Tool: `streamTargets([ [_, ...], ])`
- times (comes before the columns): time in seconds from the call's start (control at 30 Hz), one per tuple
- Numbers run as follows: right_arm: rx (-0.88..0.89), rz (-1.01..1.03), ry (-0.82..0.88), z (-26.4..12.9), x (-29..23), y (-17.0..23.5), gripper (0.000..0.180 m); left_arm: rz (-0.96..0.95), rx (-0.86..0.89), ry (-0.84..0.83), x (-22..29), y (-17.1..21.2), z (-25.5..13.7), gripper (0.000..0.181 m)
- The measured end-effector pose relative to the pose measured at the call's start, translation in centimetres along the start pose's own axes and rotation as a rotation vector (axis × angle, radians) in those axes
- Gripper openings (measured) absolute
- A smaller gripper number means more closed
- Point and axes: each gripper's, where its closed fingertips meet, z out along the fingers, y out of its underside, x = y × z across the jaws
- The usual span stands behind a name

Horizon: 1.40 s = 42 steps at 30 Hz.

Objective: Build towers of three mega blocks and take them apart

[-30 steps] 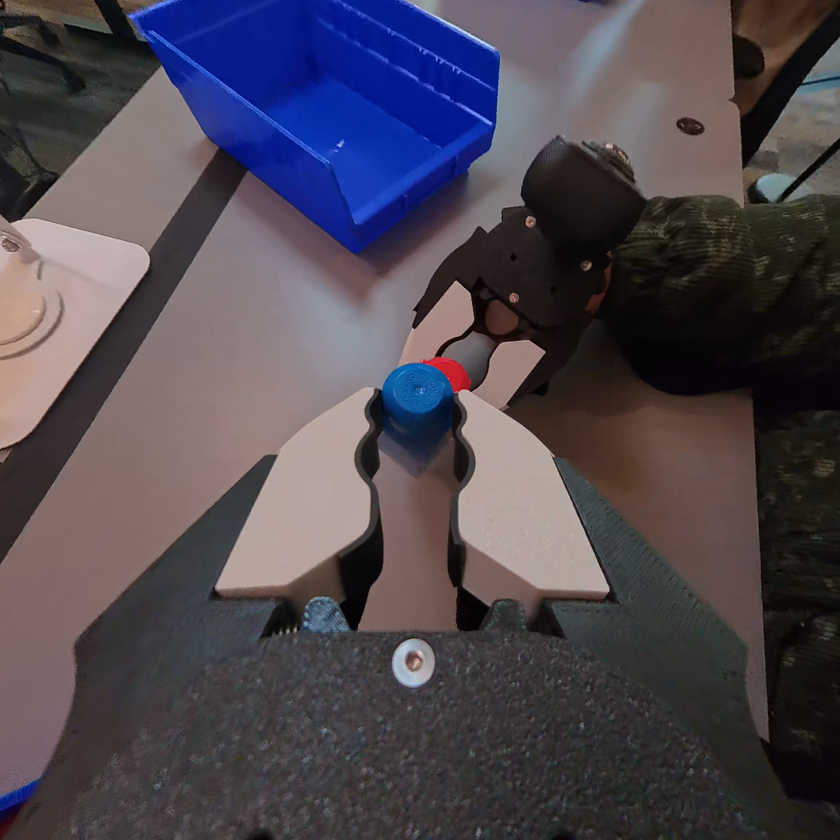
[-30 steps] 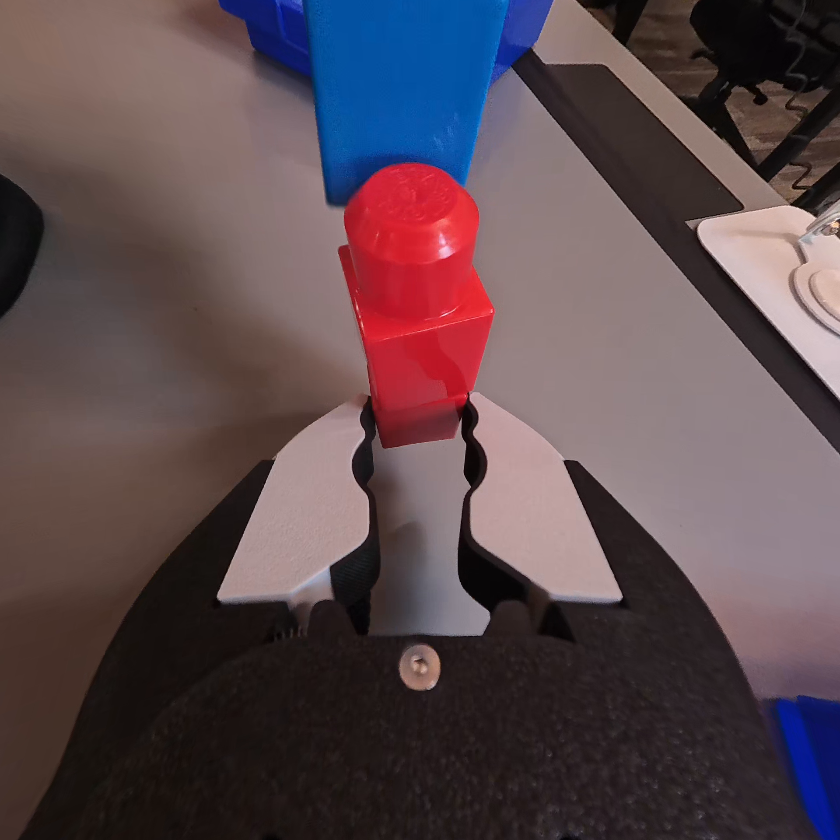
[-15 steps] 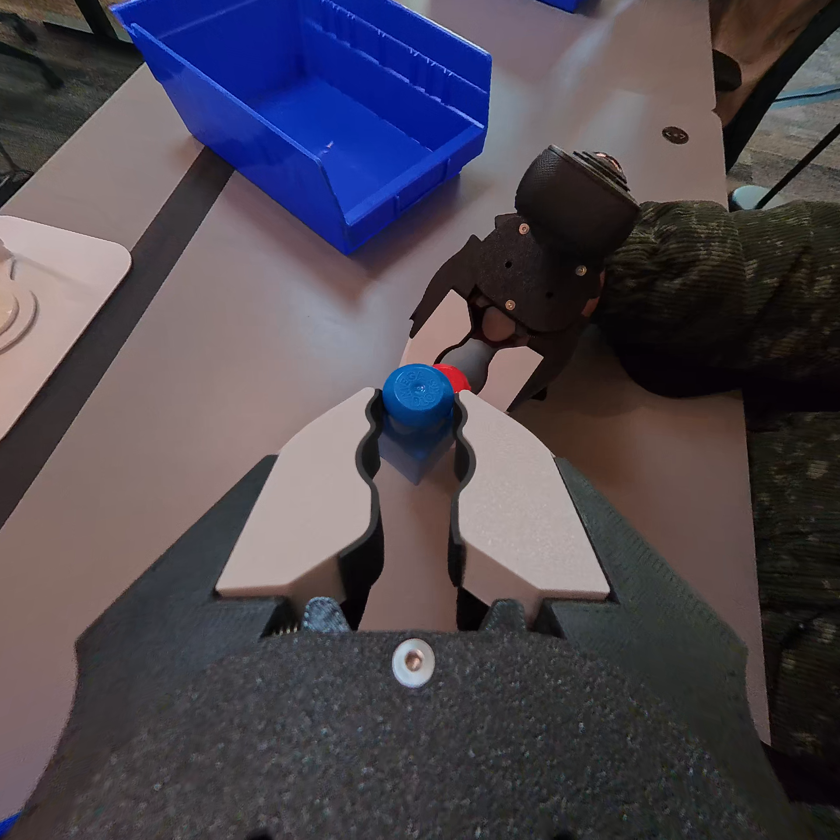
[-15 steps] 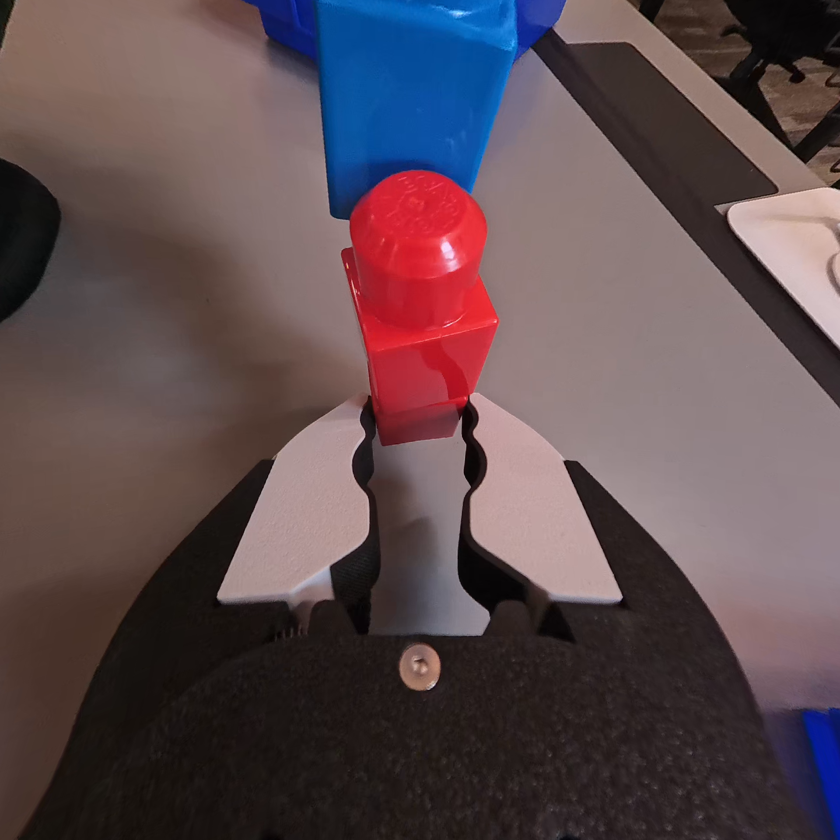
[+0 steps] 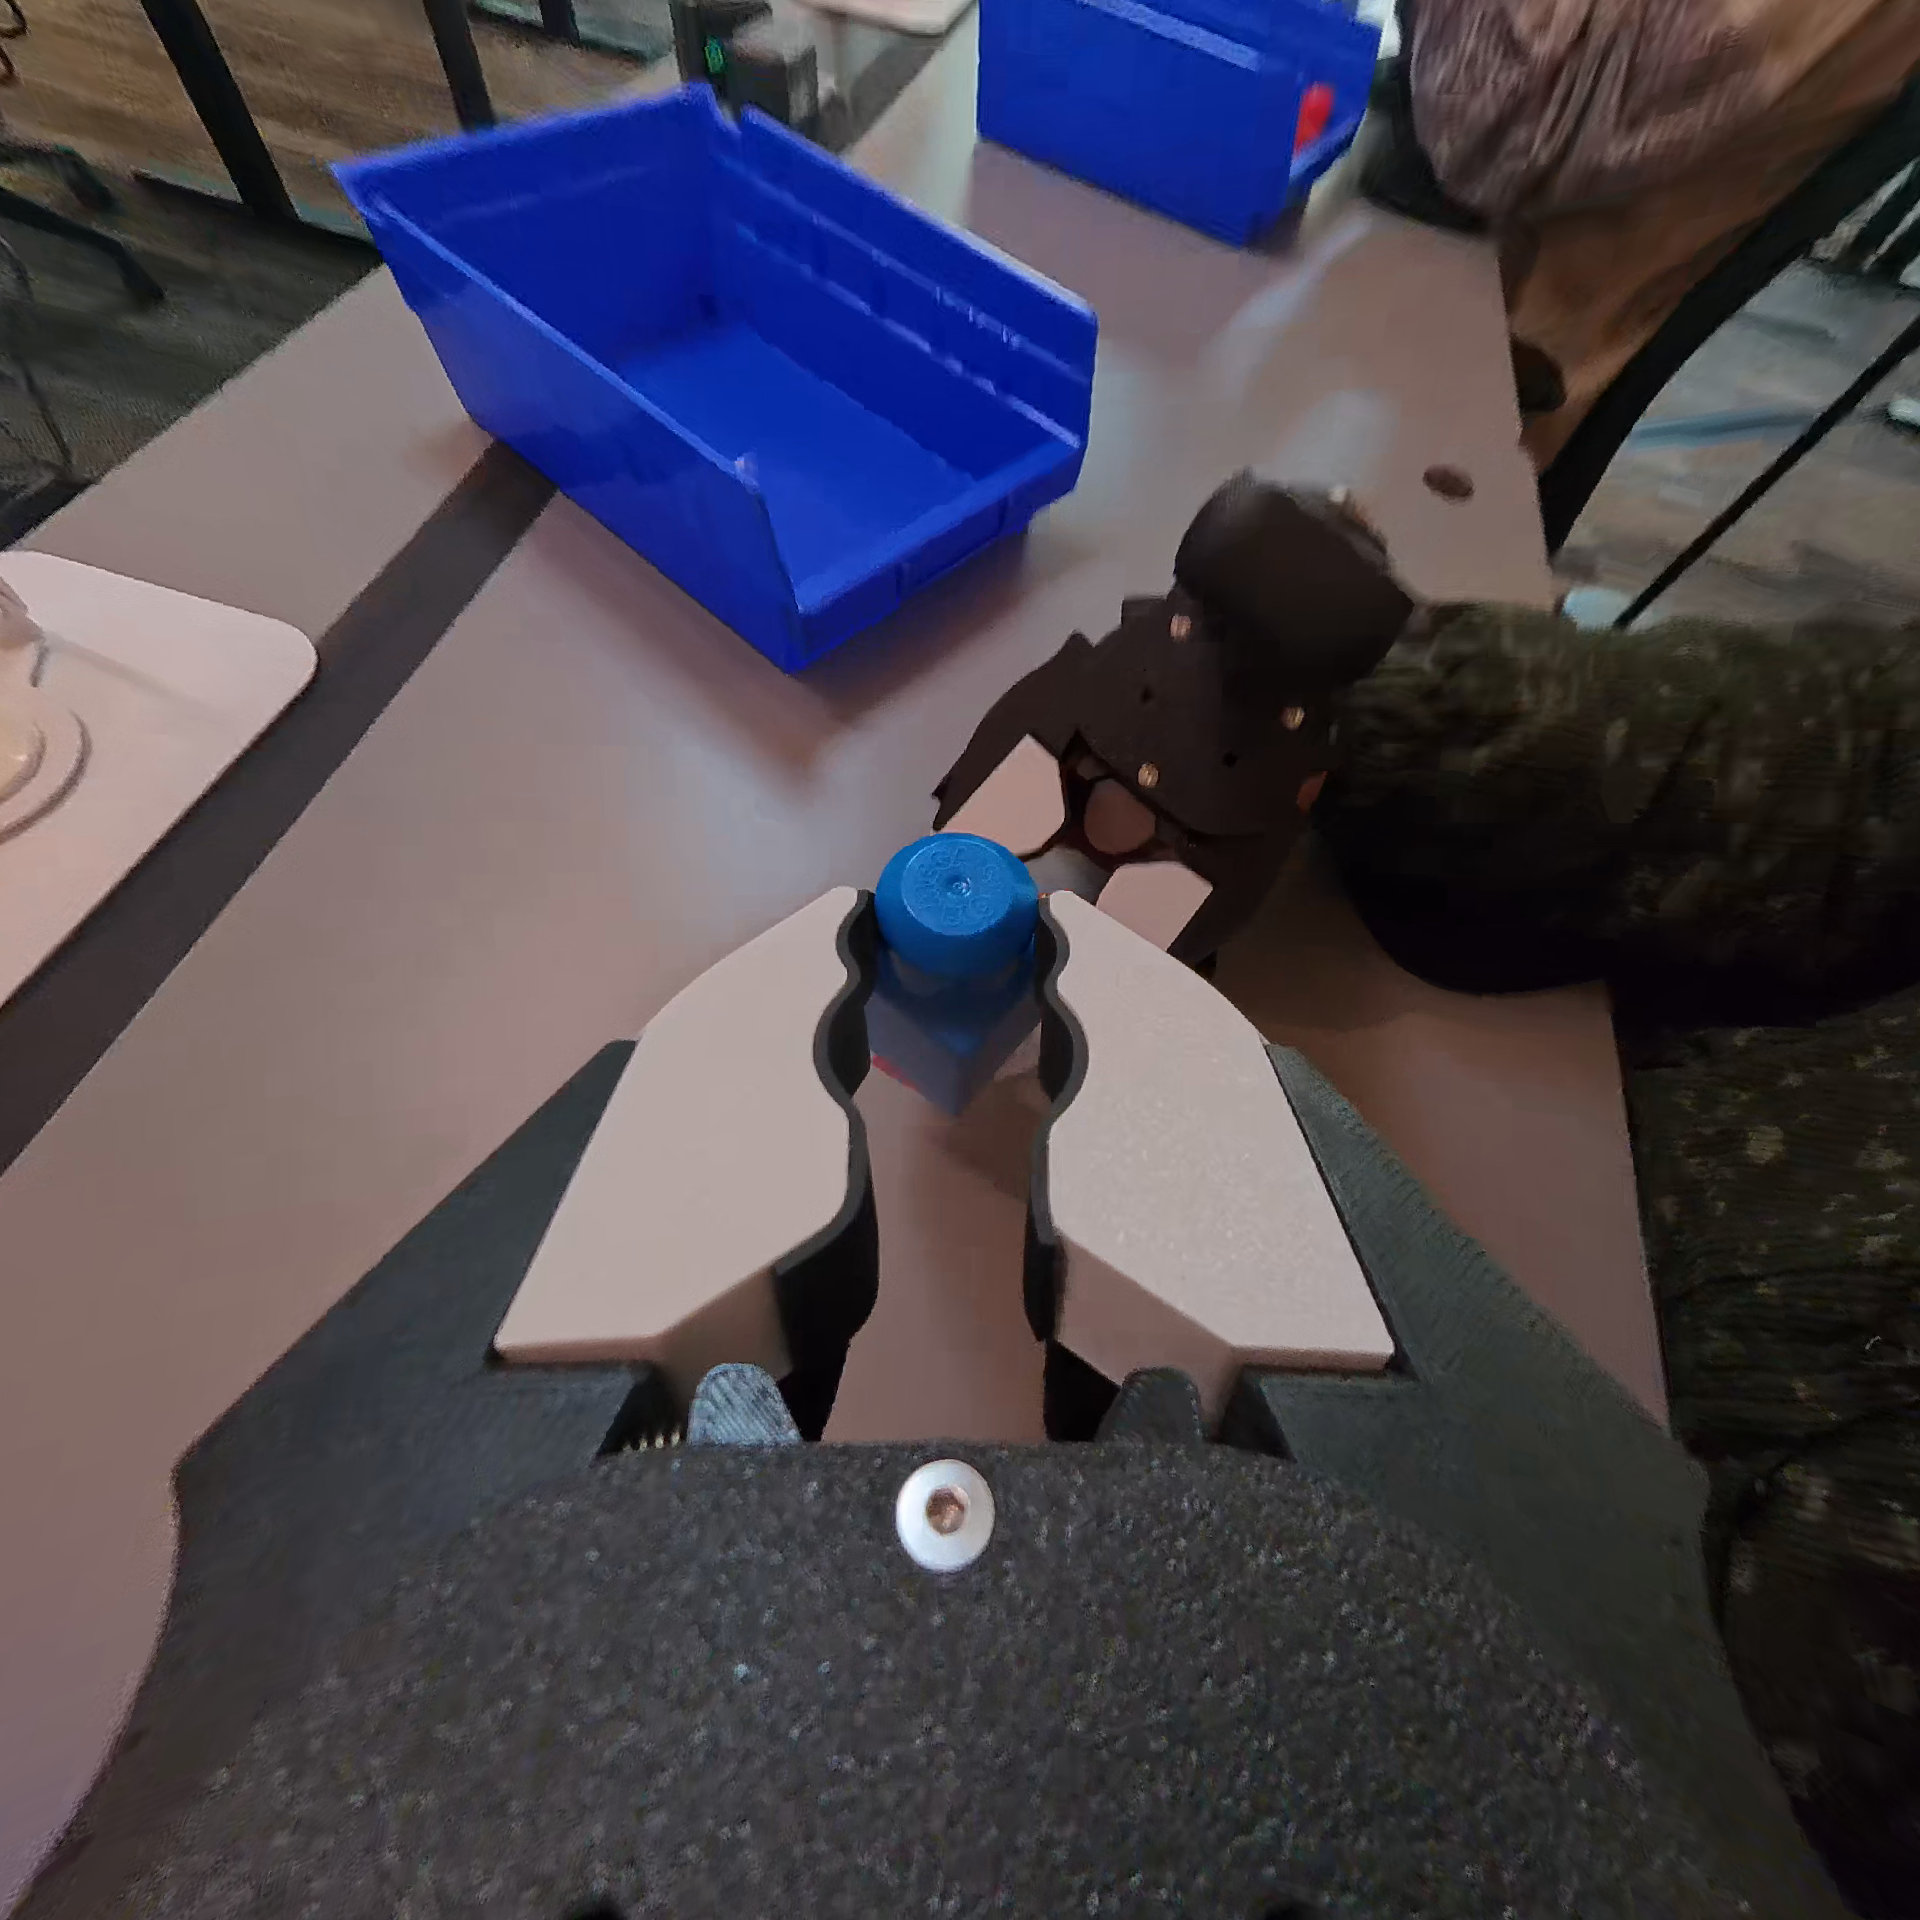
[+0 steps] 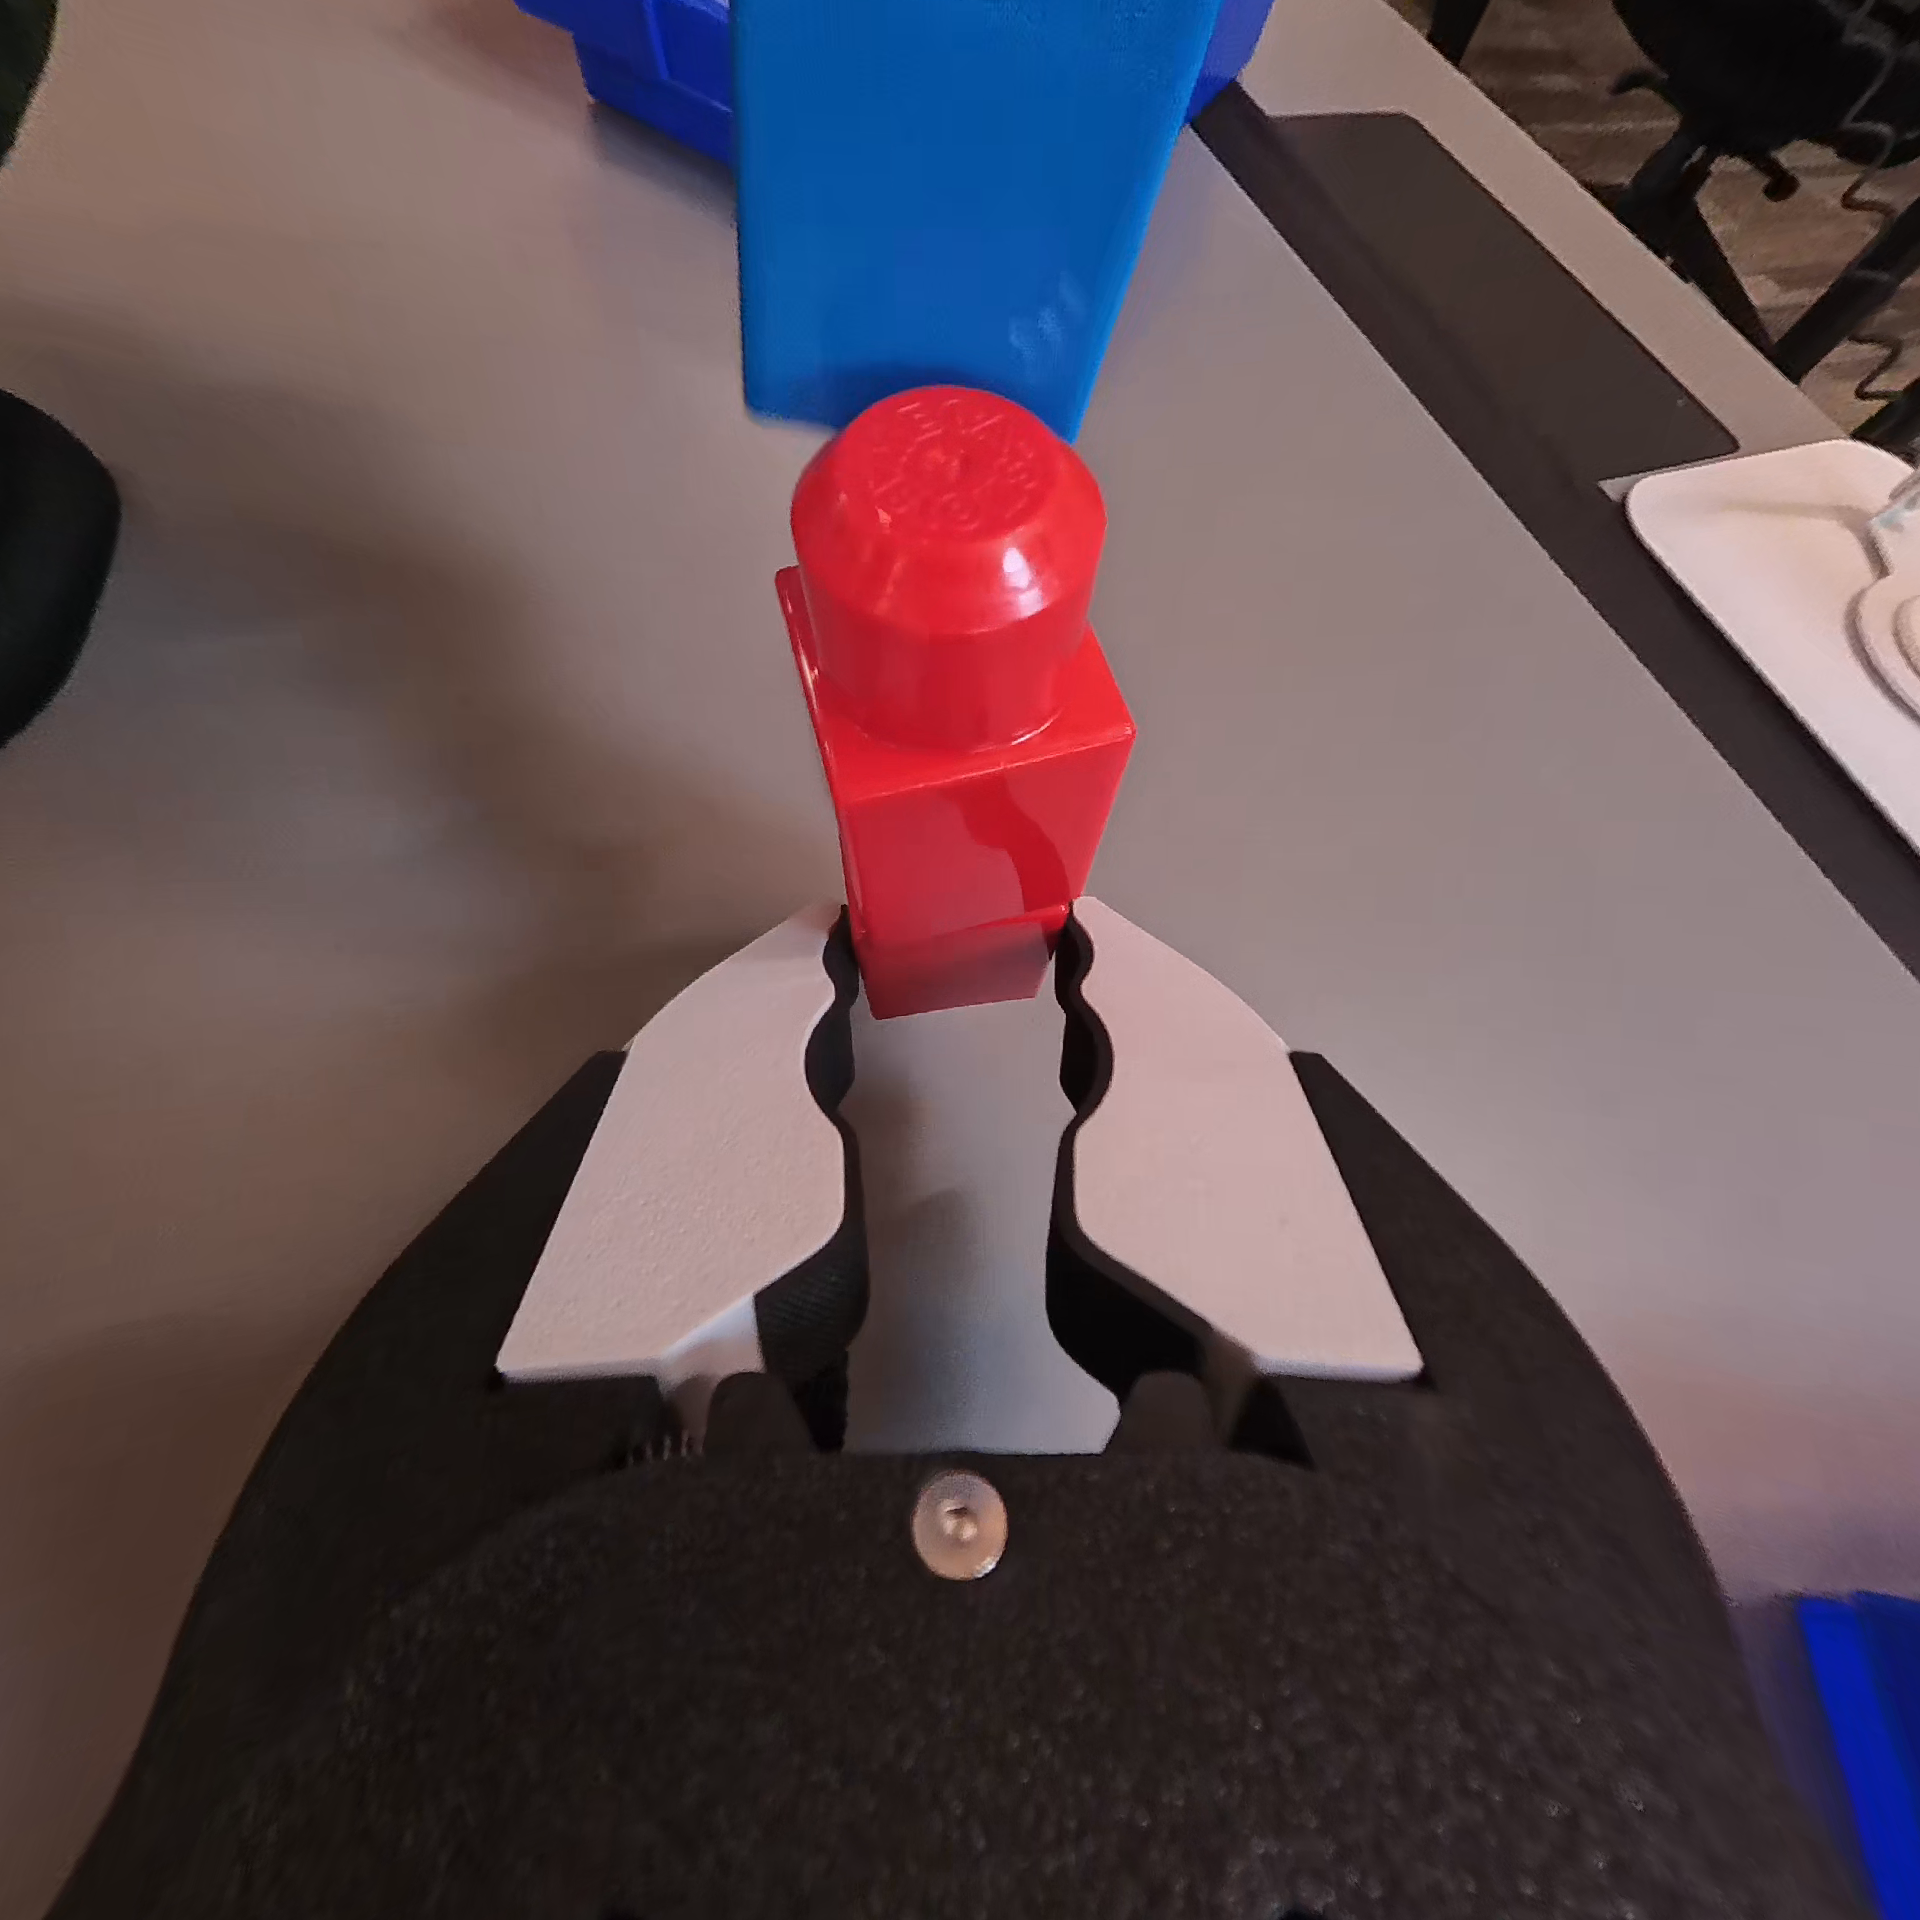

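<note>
My left gripper (image 5: 951, 902) is shut on a blue block (image 5: 951, 1029), stud up. In the right wrist view the blue block (image 6: 935, 208) hangs right over the stud of a red stack, touching or nearly so. My right gripper (image 6: 954, 935) is shut on the lower red block (image 6: 951, 971), which carries an upper red block (image 6: 966, 748). In the left wrist view the right gripper (image 5: 1081, 868) sits just behind the blue block. The red stack is almost hidden there; only a sliver of red (image 5: 883, 1062) shows.
An empty blue bin (image 5: 623, 312) stands on the table (image 5: 623, 831) at the far left; its corner shows in the right wrist view (image 6: 644, 73). A second blue bin (image 5: 1143, 125) is farther back. A white mat (image 5: 135, 707) lies at the left edge. A sleeved arm (image 5: 1610, 790) lies along the right. My right fingertips sit around 12 cm from my left ones.
My left gripper has brought the blue block over the red stud, which no longer shows behind it. The left wrist view has tilted up, showing more of the far table. Both grips are unchanged.
</note>
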Motion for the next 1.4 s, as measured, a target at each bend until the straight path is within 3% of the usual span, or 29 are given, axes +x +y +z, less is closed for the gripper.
streamTargets([
  [0.13,-0.051,0.002,0.033,0.4,0.6,1.0,0.037,-0.068,0.143,0.003,0.2,-2.8,-0.9,0.029],
  [0.33,-0.025,0.045,0.073,0.1,1.1,0.1,0.037,-0.077,0.008,-0.074,-0.4,-0.9,2.7,0.029],
  [0.5,-0.035,0.085,0.088,0.1,1.6,0.5,0.036,-0.076,0.004,-0.099,-0.6,-0.7,3.6,0.029],
  [1.1,0.247,0.501,-0.161,-0.8,-0.7,-4.6,0.036,-0.051,0.262,-0.183,-1.3,-4.3,4.0,0.030],
  [1.3,0.285,0.557,-0.149,-1.2,0.1,-4.8,0.036,-0.044,0.338,-0.209,-1.9,-4.8,4.0,0.030],
  [1.4,0.293,0.492,-0.133,-1.6,0.3,-5.0,0.036,-0.006,0.386,-0.202,-1.4,-5.6,3.4,0.029],
])
